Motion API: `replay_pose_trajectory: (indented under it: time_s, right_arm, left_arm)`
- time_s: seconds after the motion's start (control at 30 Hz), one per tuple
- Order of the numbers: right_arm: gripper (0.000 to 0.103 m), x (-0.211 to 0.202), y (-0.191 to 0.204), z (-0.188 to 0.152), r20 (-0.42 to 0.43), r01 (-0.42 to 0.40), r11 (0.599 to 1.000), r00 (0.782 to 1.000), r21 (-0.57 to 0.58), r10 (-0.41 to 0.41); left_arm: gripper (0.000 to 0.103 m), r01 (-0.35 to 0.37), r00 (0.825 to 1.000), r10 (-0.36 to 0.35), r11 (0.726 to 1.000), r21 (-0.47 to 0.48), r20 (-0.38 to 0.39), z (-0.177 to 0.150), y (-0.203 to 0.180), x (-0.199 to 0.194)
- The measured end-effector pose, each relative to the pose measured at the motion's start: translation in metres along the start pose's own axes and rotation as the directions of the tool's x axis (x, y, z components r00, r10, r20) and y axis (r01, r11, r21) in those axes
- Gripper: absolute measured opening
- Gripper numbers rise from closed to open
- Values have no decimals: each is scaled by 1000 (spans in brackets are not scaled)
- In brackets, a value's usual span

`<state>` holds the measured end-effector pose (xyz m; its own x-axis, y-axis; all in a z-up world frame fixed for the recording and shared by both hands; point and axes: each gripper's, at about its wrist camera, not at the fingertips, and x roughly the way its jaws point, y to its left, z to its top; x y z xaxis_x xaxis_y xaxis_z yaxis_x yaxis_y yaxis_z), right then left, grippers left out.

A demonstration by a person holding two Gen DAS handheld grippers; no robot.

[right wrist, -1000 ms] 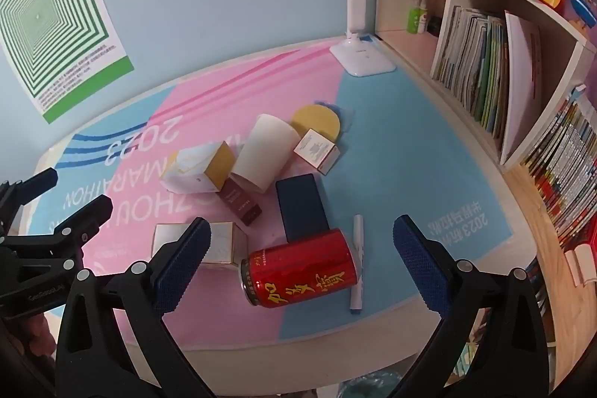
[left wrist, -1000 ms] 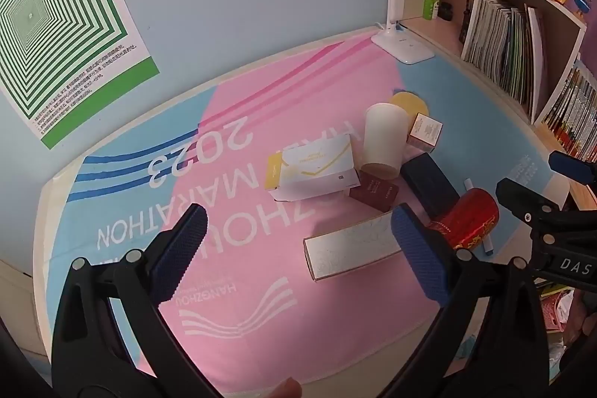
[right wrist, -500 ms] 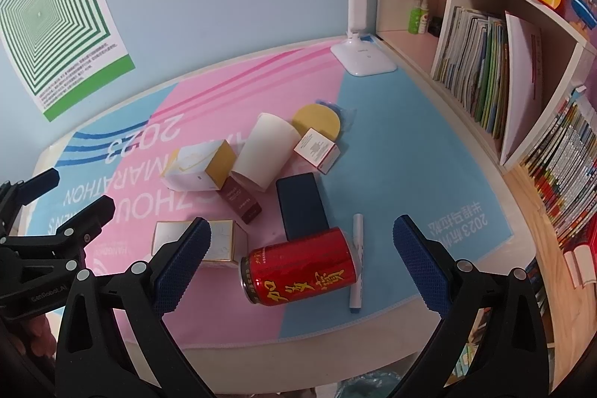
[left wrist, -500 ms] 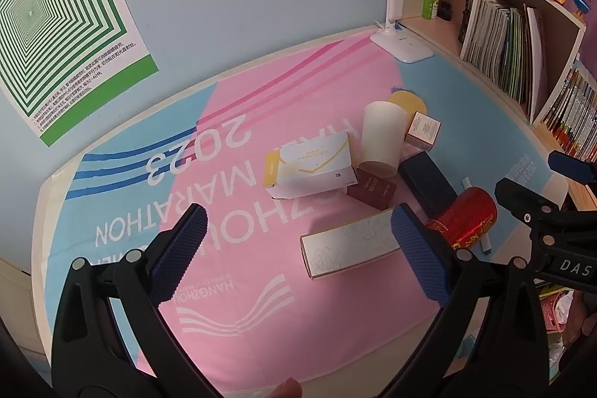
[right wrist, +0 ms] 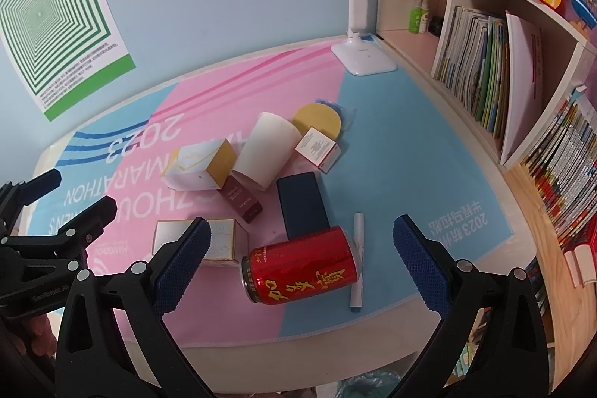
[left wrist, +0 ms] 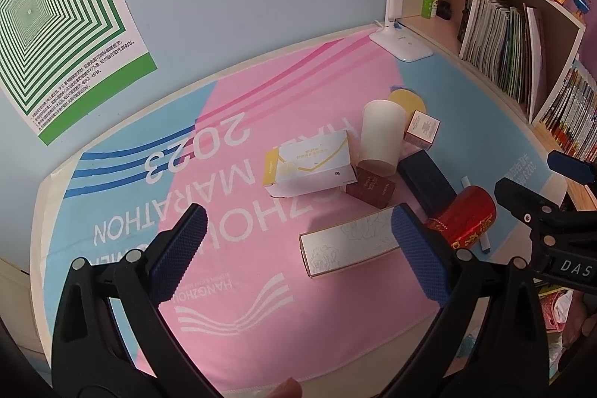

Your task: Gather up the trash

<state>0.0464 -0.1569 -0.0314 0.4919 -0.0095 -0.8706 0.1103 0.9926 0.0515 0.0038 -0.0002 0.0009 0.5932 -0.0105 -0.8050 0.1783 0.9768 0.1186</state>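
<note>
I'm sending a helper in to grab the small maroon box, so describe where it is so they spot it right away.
On the pink and blue marathon mat, find the tipped-over white paper cup in the middle of the clutter. The maroon box lies at the cup's open mouth, beside the navy case. It is the only dark red carton; the red can is round and shiny.

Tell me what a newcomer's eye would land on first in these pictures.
The shiny red can lying on its side near the front edge of the pink-and-blue marathon mat grabs attention first, framed by the open right hand-held gripper. Behind it sits a jumble of trash: a tipped white paper cup, small boxes and a dark blue case. On the wall at upper left hangs a green concentric-square poster.
</note>
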Motion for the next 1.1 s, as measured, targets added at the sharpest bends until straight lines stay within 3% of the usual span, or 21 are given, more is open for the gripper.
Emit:
replay_pose_trajectory:
  time_s: [1.1]
  right_arm:
    - [97, 0, 6, 0, -5, 0, 1000, 1000, -8, 0]
  left_arm:
    - [97, -2, 1000, 2, 1000, 4, -3, -4, 0, 3]
